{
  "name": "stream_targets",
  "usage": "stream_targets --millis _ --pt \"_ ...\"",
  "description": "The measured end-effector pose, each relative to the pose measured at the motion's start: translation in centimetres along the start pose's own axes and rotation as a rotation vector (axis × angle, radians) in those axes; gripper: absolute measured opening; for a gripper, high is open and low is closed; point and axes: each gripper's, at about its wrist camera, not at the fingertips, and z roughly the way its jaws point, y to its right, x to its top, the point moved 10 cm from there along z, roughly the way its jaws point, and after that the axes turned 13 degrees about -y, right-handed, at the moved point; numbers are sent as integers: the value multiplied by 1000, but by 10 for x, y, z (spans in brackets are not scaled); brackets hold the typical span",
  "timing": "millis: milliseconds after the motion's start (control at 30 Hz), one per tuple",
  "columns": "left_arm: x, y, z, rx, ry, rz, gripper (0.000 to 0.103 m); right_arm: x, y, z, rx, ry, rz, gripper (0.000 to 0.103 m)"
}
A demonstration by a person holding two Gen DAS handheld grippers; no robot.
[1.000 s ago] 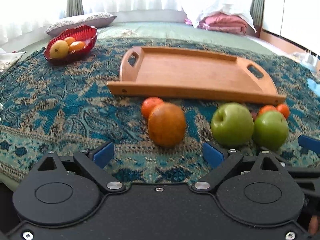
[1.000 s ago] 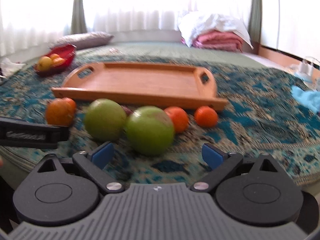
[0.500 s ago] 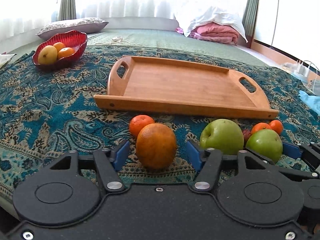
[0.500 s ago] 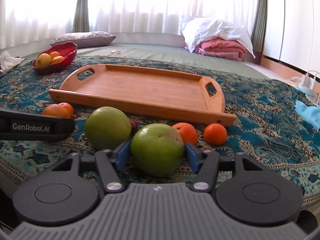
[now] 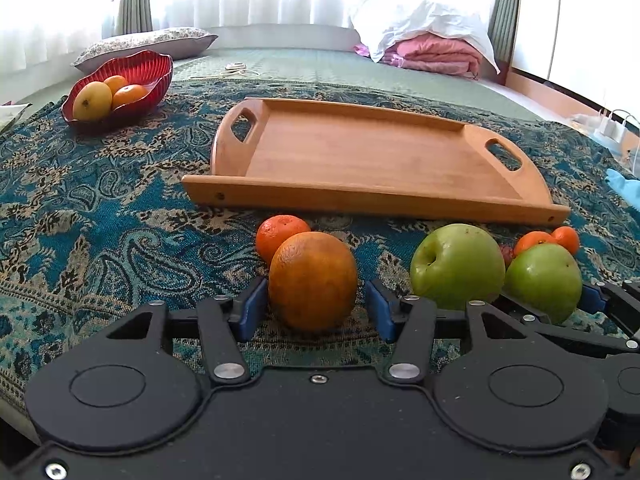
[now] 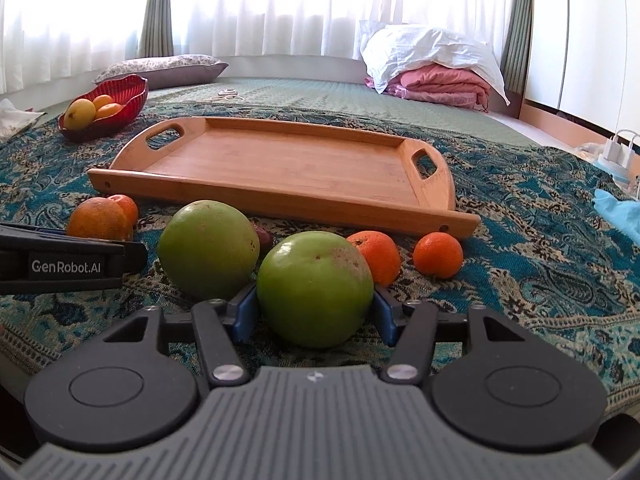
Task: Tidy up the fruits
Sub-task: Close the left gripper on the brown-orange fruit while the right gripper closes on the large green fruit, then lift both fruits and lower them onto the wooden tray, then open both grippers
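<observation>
My left gripper has its blue pads against both sides of a large orange on the patterned cloth. A small mandarin sits just behind it. My right gripper is shut on a green apple, also seen in the left wrist view. A second green apple lies to its left. Two small mandarins lie behind to the right. An empty wooden tray stands beyond the fruit.
A red bowl with fruit stands at the far left. A pillow and folded pink bedding lie at the back. A blue cloth is at the right edge.
Both grippers have moved forward around their fruit and closed: the left on the large orange, the right on the green apple.
</observation>
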Motion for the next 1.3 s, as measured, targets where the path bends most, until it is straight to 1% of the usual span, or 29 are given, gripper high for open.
stream_targets --millis 233,300,367,533,667,800,900,1000,1100,1200,1300 --pt "1 3 3 14 10 28 52 1 1 4 2 11 20 67" --pt "1 3 4 12 14 28 50 1 0 4 1 13 19 66" --pt "2 2 4 16 20 28 45 1 -1 5 1 15 16 64" --pt "2 1 1 13 32 26 45 3 -1 6 1 27 19 60" --pt "2 1 -2 17 45 24 45 3 -1 5 2 40 25 60" --pt "4 -1 -8 28 69 22 44 3 2 -1 29 58 62 59" --pt "9 0 -15 46 101 40 44 4 4 -6 45 74 83 59" --pt "16 0 -22 49 126 51 44 10 7 -12 53 97 92 59" --pt "25 0 -25 45 138 46 44 18 10 -19 68 122 104 59" --pt "35 0 -25 45 145 45 44 28 13 -20 58 131 110 59" --pt "46 -1 -24 28 143 37 44 36 19 -17 52 136 123 59"
